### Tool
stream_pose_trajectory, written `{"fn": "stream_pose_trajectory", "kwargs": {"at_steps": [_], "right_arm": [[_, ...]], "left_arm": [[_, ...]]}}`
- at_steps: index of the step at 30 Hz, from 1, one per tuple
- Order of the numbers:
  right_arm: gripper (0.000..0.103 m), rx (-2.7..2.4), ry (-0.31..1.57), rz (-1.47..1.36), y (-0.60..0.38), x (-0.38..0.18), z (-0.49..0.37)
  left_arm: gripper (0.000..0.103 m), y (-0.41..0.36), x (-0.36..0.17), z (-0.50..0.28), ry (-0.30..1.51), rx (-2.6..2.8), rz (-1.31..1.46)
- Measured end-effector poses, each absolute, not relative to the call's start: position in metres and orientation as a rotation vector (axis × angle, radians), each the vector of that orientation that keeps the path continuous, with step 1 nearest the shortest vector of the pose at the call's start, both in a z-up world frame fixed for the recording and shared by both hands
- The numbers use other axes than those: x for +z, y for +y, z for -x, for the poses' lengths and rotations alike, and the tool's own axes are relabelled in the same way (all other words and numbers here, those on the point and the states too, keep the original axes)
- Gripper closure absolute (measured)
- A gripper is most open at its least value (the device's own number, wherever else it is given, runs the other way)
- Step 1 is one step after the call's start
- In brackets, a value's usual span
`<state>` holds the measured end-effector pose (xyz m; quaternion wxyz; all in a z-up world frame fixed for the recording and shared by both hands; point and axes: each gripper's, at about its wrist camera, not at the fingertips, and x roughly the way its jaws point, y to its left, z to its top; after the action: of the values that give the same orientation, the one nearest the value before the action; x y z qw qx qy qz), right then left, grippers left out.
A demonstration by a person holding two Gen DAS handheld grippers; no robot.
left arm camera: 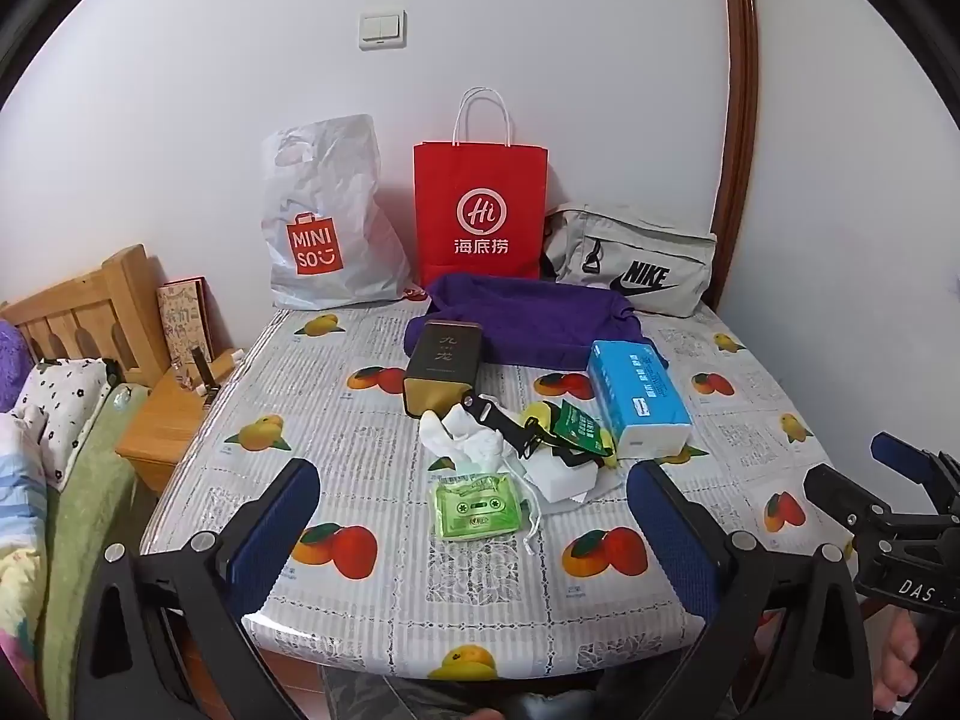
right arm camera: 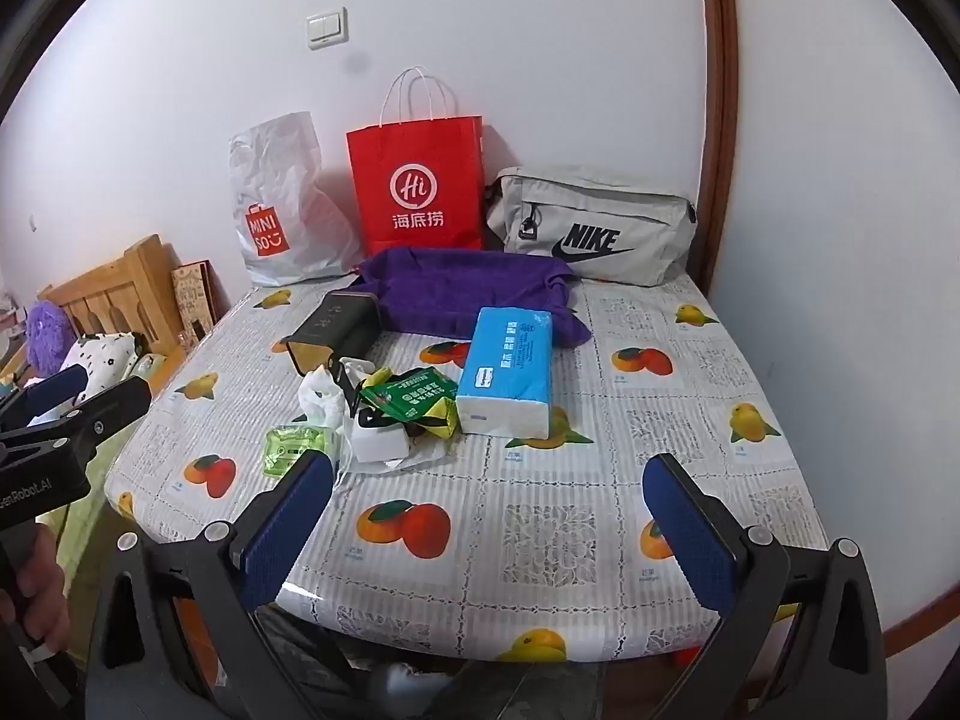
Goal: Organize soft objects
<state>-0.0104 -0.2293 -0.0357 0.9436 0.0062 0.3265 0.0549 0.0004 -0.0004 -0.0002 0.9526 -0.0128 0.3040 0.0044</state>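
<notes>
A purple cloth (left arm camera: 528, 318) (right arm camera: 474, 288) lies at the back of the table. A blue tissue pack (left arm camera: 636, 396) (right arm camera: 510, 369) lies in front of it. A pile in the middle holds crumpled white tissue (left arm camera: 468, 438) (right arm camera: 321, 399), a green packet (left arm camera: 579, 426) (right arm camera: 411, 399), a white block (left arm camera: 561, 474) (right arm camera: 378, 441) and a green cassette-print pack (left arm camera: 477, 507) (right arm camera: 291, 447). My left gripper (left arm camera: 474, 540) is open and empty at the near table edge. My right gripper (right arm camera: 489, 531) is open and empty, also at the near edge.
A white MINISO bag (left arm camera: 327, 222) (right arm camera: 279, 210), a red paper bag (left arm camera: 480, 210) (right arm camera: 417, 192) and a grey Nike pouch (left arm camera: 636, 264) (right arm camera: 591, 225) stand against the back wall. A dark tin box (left arm camera: 441, 363) (right arm camera: 336, 324) lies beside the cloth. A bed (left arm camera: 66, 420) is at the left.
</notes>
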Motion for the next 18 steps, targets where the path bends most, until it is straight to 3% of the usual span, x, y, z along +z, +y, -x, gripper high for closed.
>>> {"fn": "stream_pose_trajectory", "kwargs": {"at_steps": [18], "right_arm": [[0.001, 0.115, 0.645, -0.016, -0.230, -0.031, 0.014]], "left_arm": [[0.000, 0.000, 0.004, 0.002, 0.613, 0.014, 0.018]]}}
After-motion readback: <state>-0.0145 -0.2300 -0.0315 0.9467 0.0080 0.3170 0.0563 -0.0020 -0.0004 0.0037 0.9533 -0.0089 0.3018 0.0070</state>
